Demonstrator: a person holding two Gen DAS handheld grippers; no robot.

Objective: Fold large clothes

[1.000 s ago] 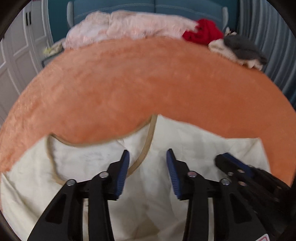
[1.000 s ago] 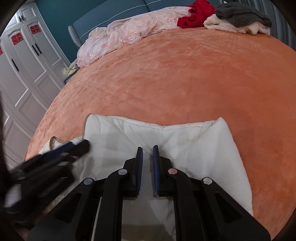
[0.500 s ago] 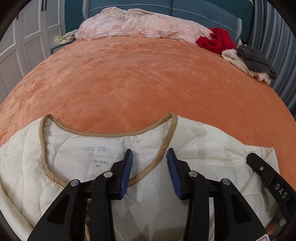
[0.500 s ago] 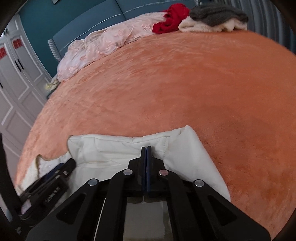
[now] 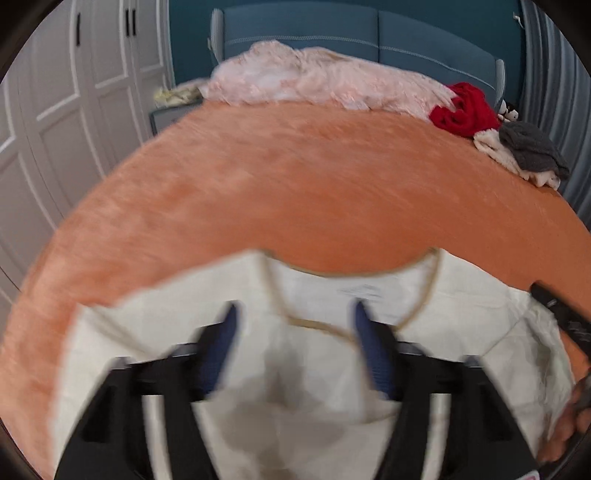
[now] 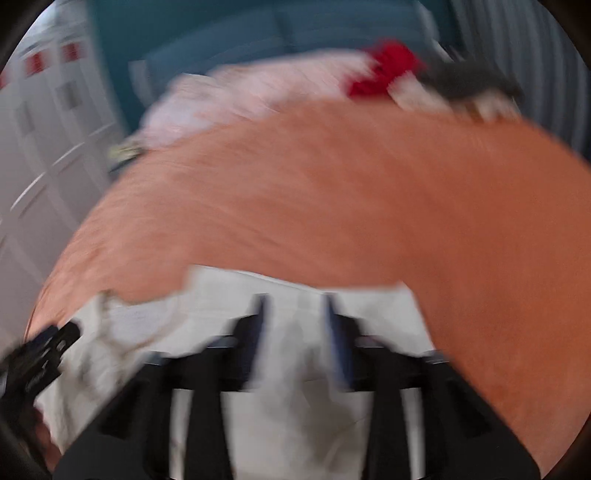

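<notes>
One cream quilted jacket (image 5: 461,325) lies flat across the lower part of both frames on an orange plush bedspread (image 5: 314,184) with a short, brushed nap. The jacket fabric is smooth with stitched diamond panels; a thin tan binding (image 5: 430,280) traces its rounded neckline. The left gripper (image 5: 293,314) stands wide open over the jacket near the neckline, its two black fingers faced with ribbed blue pads (image 5: 223,343), and it grips nothing. The right gripper (image 6: 293,306) is also parted, with a narrower gap, above the jacket's straight folded edge; it holds no cloth. In the left wrist view the neckline and a blurred printed label area inside the collar are visible, and the tip of the right tool enters at the right edge of the frame. The right wrist view is heavily motion-blurred; it shows the jacket's outer corner at centre right and the left tool at the lower left edge, but no legible neckline detail. At the top of both frames sit four other textiles: one pale pink lace spread (image 5: 314,79), one red garment (image 5: 463,110), one grey knit (image 5: 532,149), and one cream fleecy item (image 5: 498,155) beneath the grey one. A blue padded headboard (image 5: 369,33) fills the top centre, and white panelled wardrobe doors (image 5: 74,110) occupy the upper left.
</notes>
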